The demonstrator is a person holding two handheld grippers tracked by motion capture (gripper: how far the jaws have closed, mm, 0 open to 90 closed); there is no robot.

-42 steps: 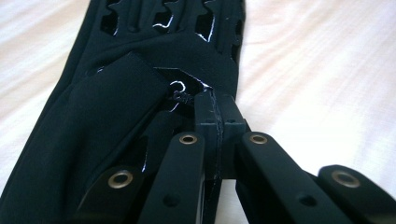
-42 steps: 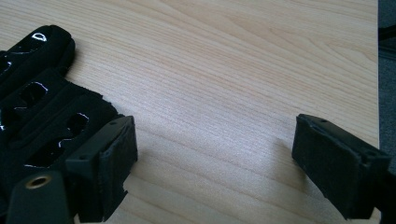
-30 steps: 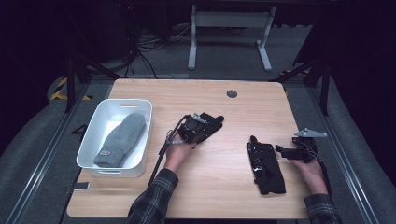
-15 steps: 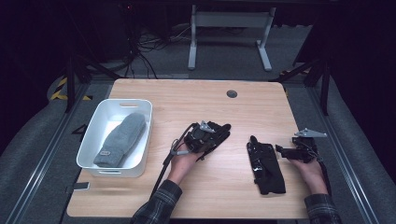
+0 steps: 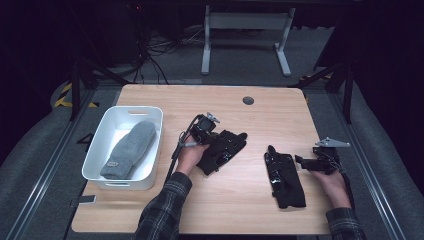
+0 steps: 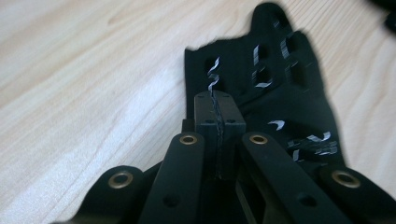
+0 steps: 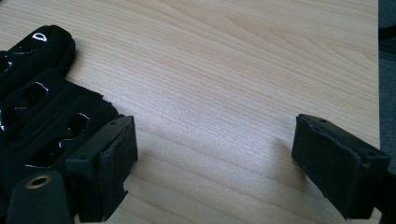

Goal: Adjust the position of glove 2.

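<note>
A black glove with glossy print lies at the middle of the wooden table. My left gripper is shut on its cuff edge. The left gripper view shows the jaws pressed together with the black glove spreading out beyond them. A second black glove lies flat to the right. My right gripper rests on the table at this glove's right edge. In the right gripper view it stands open, its left pad touching the second glove, with bare wood between the jaws.
A white bin stands at the table's left and holds a grey mitten. A round cable hole sits near the far edge. Bare wood runs along the front and back of the table.
My left gripper has carried its black glove rightward and a little nearer, from beside the bin toward the table's middle. The right gripper and its glove have stayed put.
</note>
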